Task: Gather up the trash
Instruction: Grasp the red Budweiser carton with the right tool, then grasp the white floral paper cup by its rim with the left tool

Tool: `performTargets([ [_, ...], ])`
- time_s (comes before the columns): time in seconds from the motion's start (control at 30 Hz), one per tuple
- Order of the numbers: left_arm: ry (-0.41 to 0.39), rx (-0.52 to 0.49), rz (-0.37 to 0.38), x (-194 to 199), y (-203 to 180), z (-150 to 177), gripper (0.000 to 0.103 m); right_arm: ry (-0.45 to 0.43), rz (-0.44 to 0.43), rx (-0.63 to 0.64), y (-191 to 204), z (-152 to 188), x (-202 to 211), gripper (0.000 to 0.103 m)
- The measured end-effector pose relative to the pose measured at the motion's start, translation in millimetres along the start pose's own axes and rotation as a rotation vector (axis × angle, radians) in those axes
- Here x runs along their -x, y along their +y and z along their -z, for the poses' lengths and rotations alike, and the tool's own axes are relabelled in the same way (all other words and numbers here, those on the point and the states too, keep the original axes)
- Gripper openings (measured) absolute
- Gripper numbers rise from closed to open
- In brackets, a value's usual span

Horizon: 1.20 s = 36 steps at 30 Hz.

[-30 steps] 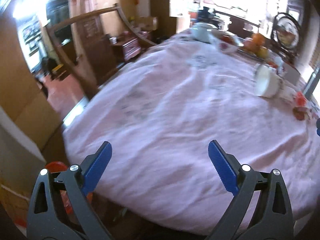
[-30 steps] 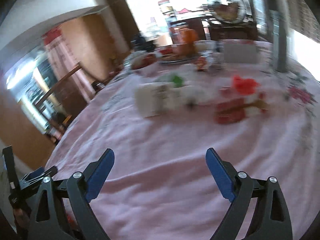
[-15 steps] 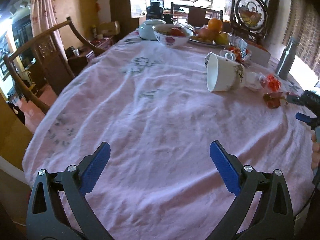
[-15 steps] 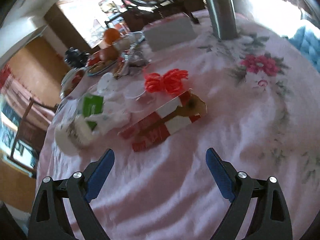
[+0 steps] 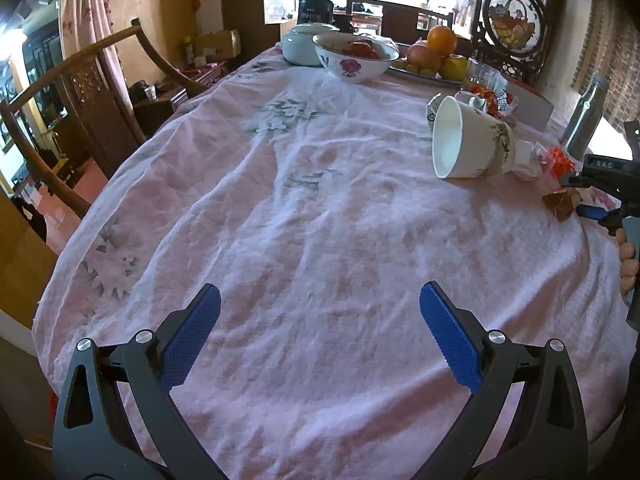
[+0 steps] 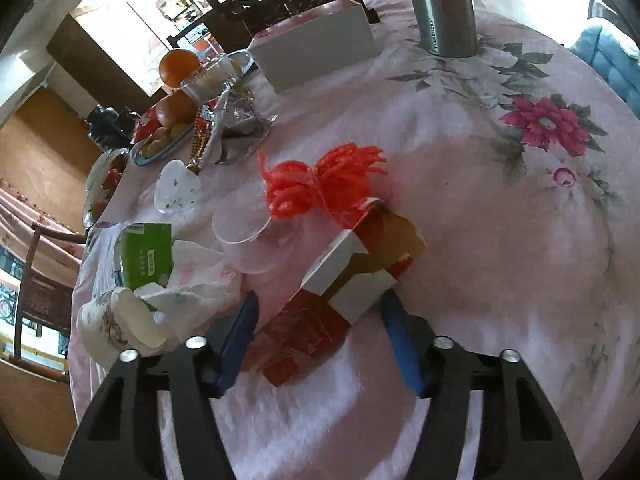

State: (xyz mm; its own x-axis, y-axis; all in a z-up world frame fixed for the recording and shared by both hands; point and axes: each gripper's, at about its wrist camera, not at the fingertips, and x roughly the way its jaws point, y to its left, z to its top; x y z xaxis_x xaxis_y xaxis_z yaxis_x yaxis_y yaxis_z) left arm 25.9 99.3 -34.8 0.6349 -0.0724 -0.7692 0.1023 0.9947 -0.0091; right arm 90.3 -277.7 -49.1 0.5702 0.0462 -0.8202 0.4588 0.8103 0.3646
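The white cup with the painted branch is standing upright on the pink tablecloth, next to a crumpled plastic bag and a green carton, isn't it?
Not quite. The white cup is tipped over on its side, its open mouth facing sideways, as the left wrist view shows. The rest holds: it lies on the pink tablecloth beside the crumpled plastic bag and the green carton.

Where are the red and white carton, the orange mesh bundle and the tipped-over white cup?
red and white carton [image 6: 340,292]: right wrist view, white panel.
orange mesh bundle [image 6: 320,184]: right wrist view, its knotted middle.
tipped-over white cup [image 5: 484,146]: left wrist view, its outer wall.
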Motion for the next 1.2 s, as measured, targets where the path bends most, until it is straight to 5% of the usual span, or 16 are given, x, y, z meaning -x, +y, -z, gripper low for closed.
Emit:
performTargets([
  [0.07,-0.002,-0.002,-0.002,-0.2,-0.2,-1.6,0.096,-0.005,-0.004,-0.008,-0.9,-0.8,0.2,0.047],
  [0.17,-0.006,-0.006,0.0,-0.5,-2.2,-4.8,0.096,-0.003,-0.042,-0.003,-0.9,-2.0,1.1,0.015],
  [0.57,-0.031,-0.044,0.029,0.8,-28.9,-36.2,0.096,-0.075,-0.177,0.067,-2.4,15.0,47.7,0.006],
  [0.97,0.013,-0.145,0.243,-51.6,-89.0,-107.4,0.095,-0.043,-0.304,0.095,-28.5,41.6,70.1,0.005],
  [1.2,0.099,-0.173,0.263,-90.9,-103.2,-122.4,0.068,-0.039,-0.319,0.083,-39.3,39.2,66.3,0.006],
])
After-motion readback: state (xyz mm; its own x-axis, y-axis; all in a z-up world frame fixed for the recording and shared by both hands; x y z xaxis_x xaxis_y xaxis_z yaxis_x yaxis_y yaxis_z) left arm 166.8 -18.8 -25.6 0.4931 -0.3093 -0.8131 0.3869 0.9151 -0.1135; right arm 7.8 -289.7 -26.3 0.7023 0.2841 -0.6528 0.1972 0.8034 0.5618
